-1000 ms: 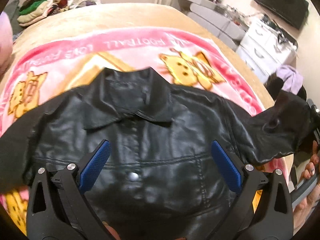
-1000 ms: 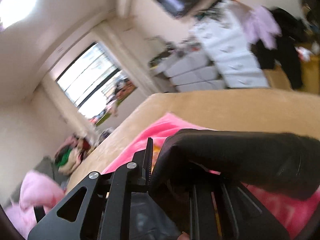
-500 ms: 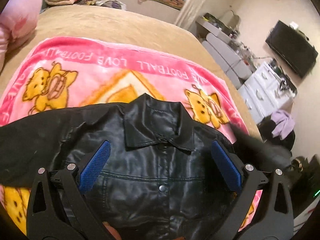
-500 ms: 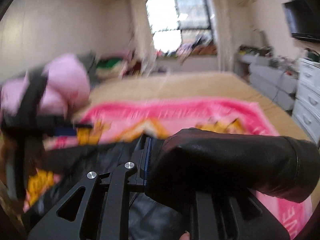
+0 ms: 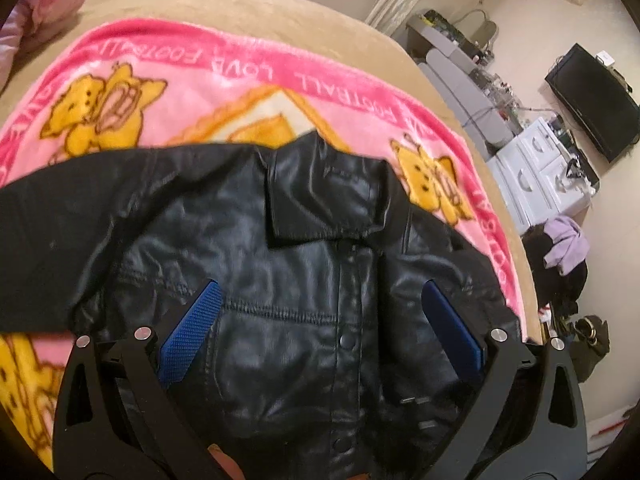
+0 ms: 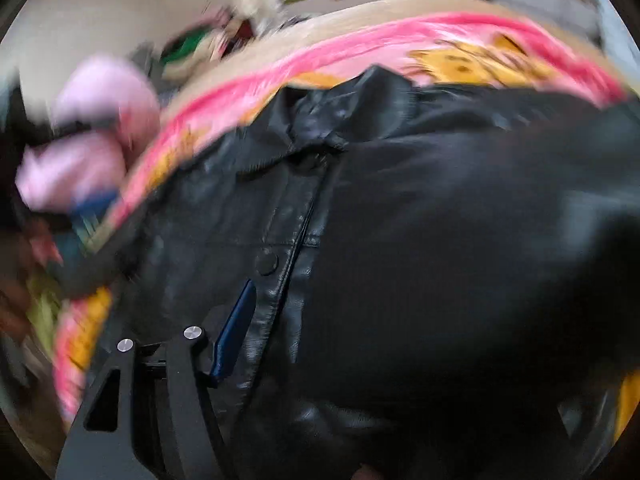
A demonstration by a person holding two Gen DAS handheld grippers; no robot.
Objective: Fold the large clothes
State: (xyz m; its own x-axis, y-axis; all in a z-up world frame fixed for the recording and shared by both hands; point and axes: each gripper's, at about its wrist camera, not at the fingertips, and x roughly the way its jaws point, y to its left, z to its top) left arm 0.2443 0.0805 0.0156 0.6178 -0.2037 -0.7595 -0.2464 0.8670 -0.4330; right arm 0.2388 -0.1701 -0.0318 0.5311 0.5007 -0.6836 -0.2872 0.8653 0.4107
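Observation:
A black leather jacket lies front up on a pink cartoon blanket, collar toward the far side. Its left sleeve stretches out to the left. My left gripper is open and empty, hovering over the jacket's chest; both blue pads show. In the blurred right wrist view the jacket's right sleeve lies folded across the jacket's front and covers the right finger. My right gripper shows only its left blue pad, standing apart from the sleeve.
The blanket lies on a tan bed. A pink pillow is at the far left. White drawers, a TV and clothes heaps stand beyond the bed's right edge.
My right gripper swung the right sleeve from beside the bed over onto the jacket's front, and its visible finger has opened away from the sleeve. My left gripper drifted slightly, still open.

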